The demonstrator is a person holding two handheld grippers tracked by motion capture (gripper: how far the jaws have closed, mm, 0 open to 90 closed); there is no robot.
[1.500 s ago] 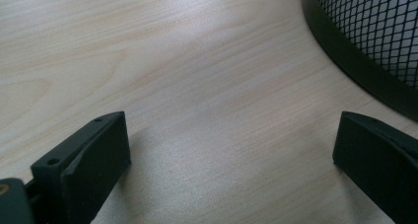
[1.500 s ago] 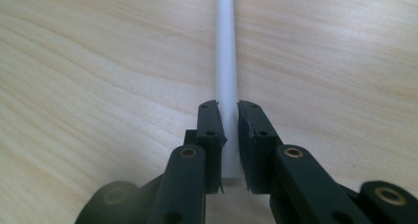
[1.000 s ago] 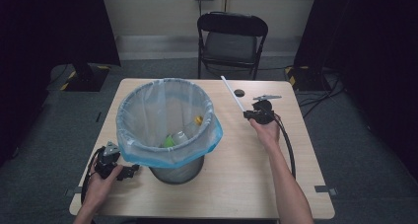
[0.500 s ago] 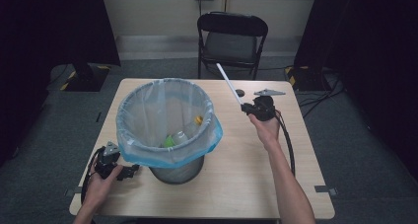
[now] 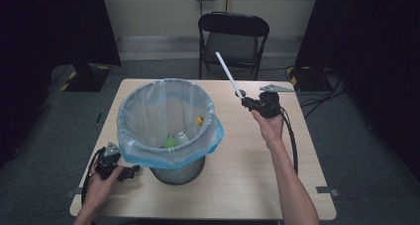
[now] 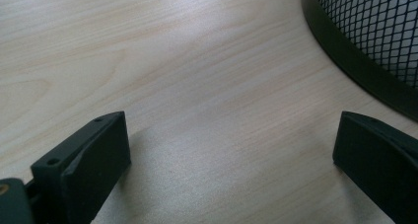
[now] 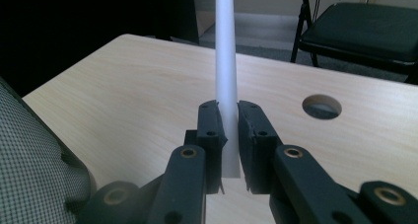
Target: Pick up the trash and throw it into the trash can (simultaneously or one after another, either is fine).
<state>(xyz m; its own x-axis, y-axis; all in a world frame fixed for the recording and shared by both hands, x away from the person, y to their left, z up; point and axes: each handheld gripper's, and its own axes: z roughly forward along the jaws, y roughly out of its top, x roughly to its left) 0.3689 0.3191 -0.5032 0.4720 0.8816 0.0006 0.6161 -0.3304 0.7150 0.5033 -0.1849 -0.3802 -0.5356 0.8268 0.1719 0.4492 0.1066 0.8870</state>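
Wood-grain laminate, pale and smooth, covers the table (image 5: 237, 185), which is rectangular with rounded corners and a round cable hole (image 7: 321, 106) cut near its far edge.

Nearest the person, the left hand-held gripper (image 5: 130, 172) sits low at the front left of the table, just beside the base of the bin. Its matte black blocky jaws are spread wide with nothing but bare table between them, so it's released. The left gripper view catches the bin's solid black bottom band and fine diamond mesh at the upper right.

That wastebasket (image 5: 179, 171) is a round black wire-mesh one, lined with a thin, translucent pale-blue plastic bag (image 5: 166, 117) that's folded over the rim and hangs crinkly down the outside. Inside you can make out a clear plastic bottle with a yellow cap (image 5: 190, 131) and something green beside it; can't tell what the green thing is.

Farther back on the right, the right hand-held gripper (image 5: 243, 100) is up off the table, clenched on a long, thin white tube (image 5: 228, 73). It's smooth, matte and perfectly straight, looks like plastic or rolled paper, can't tell which. The jaws pinch it near its lower end, and the rest sticks up and away, tilted toward the far left, right of the bin. A thick black cable loops off the gripper along the forearm.

Behind the table stands a black folding chair (image 5: 234, 36) with a padded seat.
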